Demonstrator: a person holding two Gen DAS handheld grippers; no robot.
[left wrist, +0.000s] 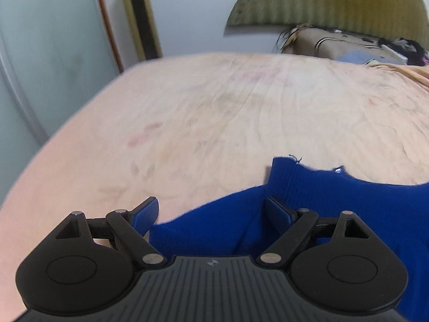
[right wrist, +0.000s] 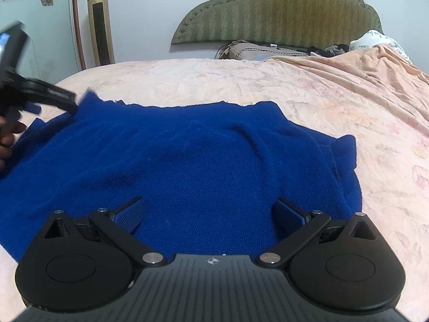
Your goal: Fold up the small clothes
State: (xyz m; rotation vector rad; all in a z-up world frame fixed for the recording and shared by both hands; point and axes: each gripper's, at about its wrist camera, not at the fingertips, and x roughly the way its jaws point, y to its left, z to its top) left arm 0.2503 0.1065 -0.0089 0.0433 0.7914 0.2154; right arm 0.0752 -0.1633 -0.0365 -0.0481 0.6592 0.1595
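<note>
A small royal-blue knit garment (right wrist: 187,166) lies spread flat on the pale peach bedsheet (right wrist: 214,80). My right gripper (right wrist: 210,214) hovers over its near middle, jaws wide open, nothing between the pads. In the left wrist view the garment's left edge (left wrist: 335,201) fills the lower right. My left gripper (left wrist: 211,214) stands open above that edge, its left fingertip (left wrist: 146,216) over bare sheet and its right one over blue knit. From the right wrist view the left gripper (right wrist: 57,102) shows blurred at the garment's far left corner, held by a hand (right wrist: 8,136).
A green padded headboard (right wrist: 281,8) and a pillow with dark clothes (right wrist: 281,49) lie at the bed's far end. A rumpled peach cover (right wrist: 375,61) bunches at the right. A gold tower fan (right wrist: 99,24) stands by the wall. The bed's left edge (left wrist: 67,134) drops off.
</note>
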